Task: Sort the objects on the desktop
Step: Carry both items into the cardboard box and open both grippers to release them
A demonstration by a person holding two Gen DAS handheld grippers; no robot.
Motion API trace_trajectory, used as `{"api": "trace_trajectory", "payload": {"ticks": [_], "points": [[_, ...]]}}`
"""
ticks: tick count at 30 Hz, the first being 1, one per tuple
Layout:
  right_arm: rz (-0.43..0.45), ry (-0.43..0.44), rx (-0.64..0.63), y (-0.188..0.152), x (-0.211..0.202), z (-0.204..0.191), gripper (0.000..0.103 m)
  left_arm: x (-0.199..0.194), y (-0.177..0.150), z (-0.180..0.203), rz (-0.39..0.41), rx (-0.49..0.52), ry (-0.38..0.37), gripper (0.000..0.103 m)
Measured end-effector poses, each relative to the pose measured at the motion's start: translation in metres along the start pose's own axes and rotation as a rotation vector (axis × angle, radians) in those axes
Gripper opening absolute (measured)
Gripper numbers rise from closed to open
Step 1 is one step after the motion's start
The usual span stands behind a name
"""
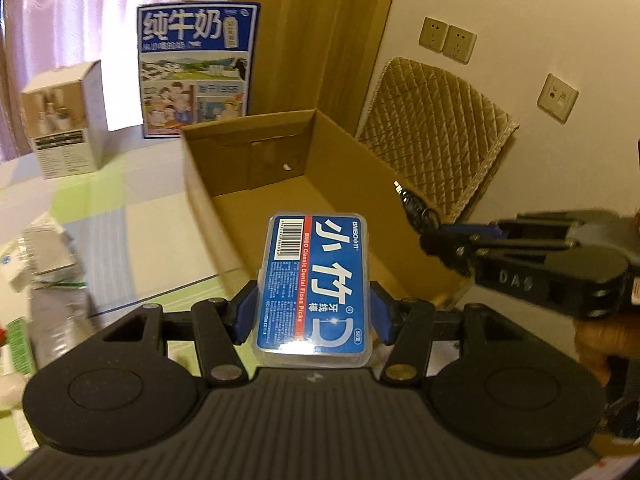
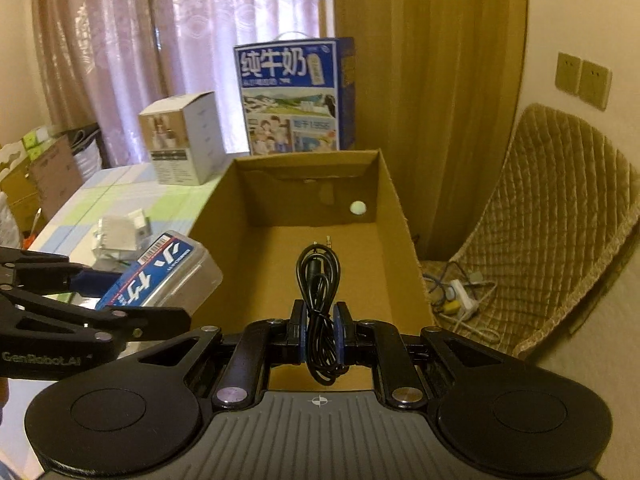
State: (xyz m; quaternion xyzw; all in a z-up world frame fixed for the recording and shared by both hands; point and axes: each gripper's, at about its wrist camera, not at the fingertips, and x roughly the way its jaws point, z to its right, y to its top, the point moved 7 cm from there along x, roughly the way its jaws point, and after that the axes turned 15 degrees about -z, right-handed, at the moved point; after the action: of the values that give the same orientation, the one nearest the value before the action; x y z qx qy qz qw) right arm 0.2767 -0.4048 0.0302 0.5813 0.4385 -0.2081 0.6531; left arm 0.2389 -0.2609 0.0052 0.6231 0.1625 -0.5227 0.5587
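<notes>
left gripper (image 1: 314,312): clamped on a dental floss pick box (image 1: 314,286), blue pads pressing its two long sides; it hovers at the near rim of the cardboard box.
dental floss pick box: a clear flat case with a blue label, held level, its far end reaching over the cardboard box rim, not yet inside.
right gripper (image 2: 320,334): pinched on a coiled black audio cable (image 2: 319,280); the loop stands upright between the pads, with two small plugs at its far end.
coiled black audio cable: held above the near end of the cardboard box, not yet let go.
cardboard box (image 2: 396,208): open-topped, on the right side of the tabletop; its floor looks bare apart from a small pale round spot on the far wall, perhaps a hole.
tabletop (image 1: 132,216): checked green and white cloth; small white packets (image 2: 120,232) lie near its left edge, blurred, so i cannot tell their kind.
far edge of the tabletop: a white carton (image 1: 66,118) and a tall blue milk carton case (image 1: 196,70) stand there.
progress: early, by my judgement; two items are carried and none visibly dropped, with the loose packets left to sort.
</notes>
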Motion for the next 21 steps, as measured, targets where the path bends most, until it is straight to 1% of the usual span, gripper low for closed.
{"api": "trace_trajectory", "payload": {"ticks": [5,7,8,14,16,18,19,21], "points": [[-0.016,0.005,0.02,-0.004,0.009,0.009,0.01,0.022,0.011,0.003,-0.021,0.002,0.008,0.052],[-0.02,0.008,0.021,-0.003,0.012,0.009,0.01,0.026,0.011,0.002,-0.031,0.004,0.022,0.054],[-0.023,0.01,0.02,-0.002,0.015,0.008,0.01,0.026,0.011,0.001,-0.028,0.0,0.024,0.058],[-0.027,0.02,0.021,0.003,0.025,0.003,0.01,0.009,0.004,-0.011,0.019,-0.019,0.038,0.061],[-0.027,0.023,0.022,0.006,0.027,0.0,0.01,0.001,-0.001,-0.015,0.03,-0.034,0.039,0.063],[-0.024,0.027,0.022,0.008,0.029,-0.002,0.01,-0.007,-0.006,-0.019,0.045,-0.05,0.039,0.068],[-0.018,0.033,0.022,0.009,0.029,-0.003,0.01,-0.011,-0.008,-0.021,0.05,-0.057,0.039,0.068],[0.004,0.047,0.01,0.012,0.027,-0.006,0.016,-0.018,-0.013,-0.025,0.06,-0.068,0.041,0.068]]}}
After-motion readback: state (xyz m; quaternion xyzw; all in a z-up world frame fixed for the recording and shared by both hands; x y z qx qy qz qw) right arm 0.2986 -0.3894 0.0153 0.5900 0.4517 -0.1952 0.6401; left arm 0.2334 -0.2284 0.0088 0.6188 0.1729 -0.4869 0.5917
